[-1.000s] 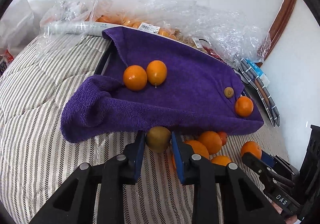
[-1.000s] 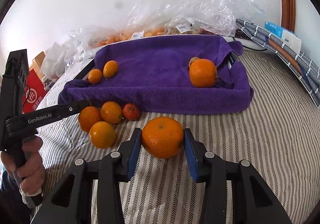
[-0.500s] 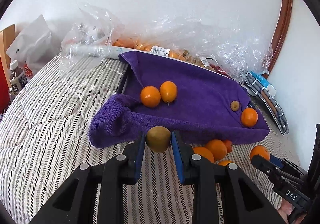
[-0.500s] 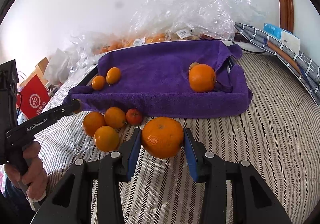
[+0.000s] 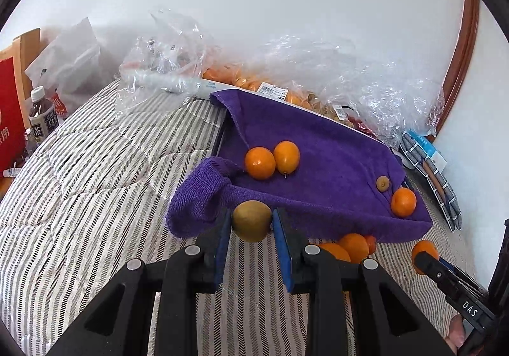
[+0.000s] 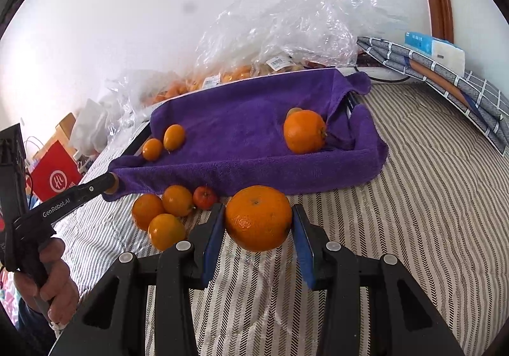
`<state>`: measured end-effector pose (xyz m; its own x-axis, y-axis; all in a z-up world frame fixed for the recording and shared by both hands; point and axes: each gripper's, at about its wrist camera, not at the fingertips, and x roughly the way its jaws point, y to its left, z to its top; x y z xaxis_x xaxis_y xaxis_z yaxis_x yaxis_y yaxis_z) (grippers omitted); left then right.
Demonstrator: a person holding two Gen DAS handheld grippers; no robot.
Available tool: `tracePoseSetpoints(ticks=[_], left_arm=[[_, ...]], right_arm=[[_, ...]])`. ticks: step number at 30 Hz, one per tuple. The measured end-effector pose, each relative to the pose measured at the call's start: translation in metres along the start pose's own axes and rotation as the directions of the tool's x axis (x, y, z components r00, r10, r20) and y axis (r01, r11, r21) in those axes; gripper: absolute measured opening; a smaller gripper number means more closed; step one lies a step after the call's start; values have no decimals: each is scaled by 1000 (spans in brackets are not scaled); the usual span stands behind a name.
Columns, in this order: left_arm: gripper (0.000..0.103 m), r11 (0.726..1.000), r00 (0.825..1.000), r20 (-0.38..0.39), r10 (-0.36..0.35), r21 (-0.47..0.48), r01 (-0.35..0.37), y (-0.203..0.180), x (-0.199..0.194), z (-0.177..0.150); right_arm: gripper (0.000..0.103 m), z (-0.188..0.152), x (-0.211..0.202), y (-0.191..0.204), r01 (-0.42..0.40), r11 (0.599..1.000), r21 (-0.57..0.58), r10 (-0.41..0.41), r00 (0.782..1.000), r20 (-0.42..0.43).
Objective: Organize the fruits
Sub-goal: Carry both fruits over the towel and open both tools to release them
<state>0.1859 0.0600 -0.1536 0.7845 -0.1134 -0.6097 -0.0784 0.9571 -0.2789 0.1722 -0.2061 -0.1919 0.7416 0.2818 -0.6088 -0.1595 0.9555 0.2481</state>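
My left gripper [image 5: 251, 224] is shut on a small olive-green round fruit [image 5: 251, 220], held above the striped bedspread just in front of the purple towel-lined tray [image 5: 318, 145]. My right gripper [image 6: 258, 220] is shut on a large orange [image 6: 258, 217], lifted off the bedspread in front of the same tray [image 6: 248, 120]. On the towel lie two small oranges [image 5: 272, 158] at the left, and a small brown fruit [image 5: 382, 183] with an orange [image 5: 403, 201] at the right. Several small oranges [image 6: 165, 212] and a red fruit [image 6: 205, 197] lie loose in front of the tray.
Crumpled clear plastic bags of fruit [image 5: 286, 85] lie behind the tray against the white wall. A folded checked cloth and a tissue pack [image 6: 445, 69] sit at the right. A red bag [image 6: 54, 177] and bottle [image 5: 41, 114] stand at the left bed edge. A person's hand [image 6: 54, 286] holds the left gripper's handle.
The left gripper has pulled back and risen with the green fruit, so the tray looks farther and more to the right. The right gripper has stayed in place with the orange.
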Motion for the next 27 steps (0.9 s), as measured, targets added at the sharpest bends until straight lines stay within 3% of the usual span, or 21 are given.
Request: tracePoseSetpoints(ticks=[8, 16, 19, 27], left_arm=[[26, 999, 1000, 26, -5, -44, 6, 9, -3, 4], [26, 999, 999, 45, -14, -50, 16, 7, -2, 19], [26, 1000, 1000, 27, -3, -24, 3, 0, 6, 30], [26, 998, 998, -14, -56, 18, 56, -20, 44, 48]], right_arm=[[42, 13, -11, -1, 36, 999, -3, -35, 999, 38], [42, 47, -3, 5, 20, 998, -51, -16, 996, 87], [42, 59, 6, 5, 21, 998, -57, -16, 996, 85], [42, 80, 25, 8, 28, 996, -88, -20, 996, 83]])
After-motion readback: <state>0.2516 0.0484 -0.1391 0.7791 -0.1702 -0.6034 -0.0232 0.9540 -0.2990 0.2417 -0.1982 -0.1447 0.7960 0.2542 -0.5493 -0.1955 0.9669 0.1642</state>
